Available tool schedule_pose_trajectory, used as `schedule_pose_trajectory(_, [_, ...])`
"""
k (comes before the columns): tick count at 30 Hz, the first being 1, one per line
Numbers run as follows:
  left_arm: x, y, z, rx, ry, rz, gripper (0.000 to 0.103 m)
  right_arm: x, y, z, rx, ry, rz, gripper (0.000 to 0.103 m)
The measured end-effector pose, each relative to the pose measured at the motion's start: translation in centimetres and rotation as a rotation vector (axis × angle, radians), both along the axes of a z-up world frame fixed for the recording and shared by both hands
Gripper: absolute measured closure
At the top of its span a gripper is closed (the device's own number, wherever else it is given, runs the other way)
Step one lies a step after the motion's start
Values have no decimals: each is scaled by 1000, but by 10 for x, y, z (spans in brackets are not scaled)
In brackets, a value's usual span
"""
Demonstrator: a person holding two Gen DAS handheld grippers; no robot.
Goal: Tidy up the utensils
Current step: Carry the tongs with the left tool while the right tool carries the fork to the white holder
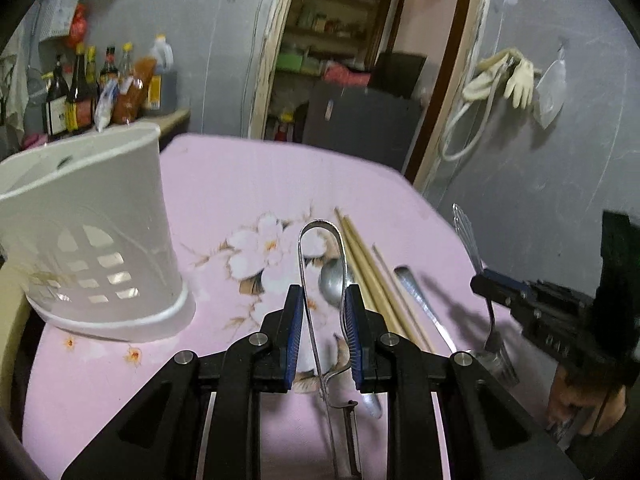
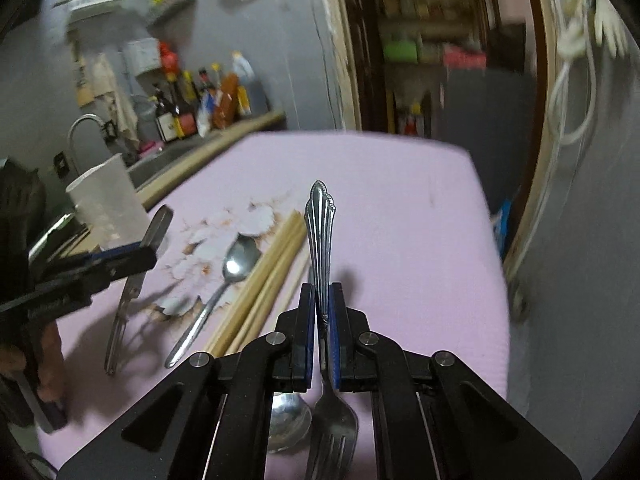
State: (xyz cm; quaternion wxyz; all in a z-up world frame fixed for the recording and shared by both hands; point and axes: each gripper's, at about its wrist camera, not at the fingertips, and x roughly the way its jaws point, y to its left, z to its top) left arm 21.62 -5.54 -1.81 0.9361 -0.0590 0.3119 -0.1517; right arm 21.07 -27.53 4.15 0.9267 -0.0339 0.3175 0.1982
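My left gripper (image 1: 323, 296) is shut on metal tongs (image 1: 320, 232), its pads pressing the two arms, held above the pink table. A white utensil holder (image 1: 92, 240) stands at the left, also seen in the right wrist view (image 2: 106, 200). My right gripper (image 2: 320, 300) is shut on a steel fork (image 2: 319, 232), handle pointing forward, tines below the jaws; it shows at the right of the left wrist view (image 1: 492, 284). On the table lie a spoon (image 2: 236, 264), wooden chopsticks (image 2: 272, 268) and a second spoon (image 2: 288, 420).
The pink floral tablecloth (image 2: 400, 208) covers the table, with its far edge near a doorway (image 1: 352, 60). Sauce bottles (image 1: 88, 88) stand on a counter at the back left. A peeler (image 1: 352, 432) lies under my left gripper.
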Motion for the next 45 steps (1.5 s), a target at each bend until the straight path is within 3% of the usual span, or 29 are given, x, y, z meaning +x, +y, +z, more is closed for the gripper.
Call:
schedule_pose_trajectory(6, [-14,-3,16,-14,-110,-5,86,-20,10,12,-24,-167,-9,99])
schedule_pose_trajectory(16, [-26,6,36,-50,-229,36,86,-32,17,29,2,-342,-38,102])
schedule_pose_trajectory(25, [-31,18,61,-64,-302,56,86,-32,28,37,33,-377,-3,103])
schedule_pose_trajectory(33, [-34,45,105,-72,-361,74,86,-28,46,78,108,-434,57,103])
schedule_pose_trajectory(40, [-40,96,146,-30,-443,144,86,-24,99,122,172,-488,156,103])
schedule_pose_trajectory(45, [-44,142,163,2,-453,203,86,-22,145,140,203,-498,212,103])
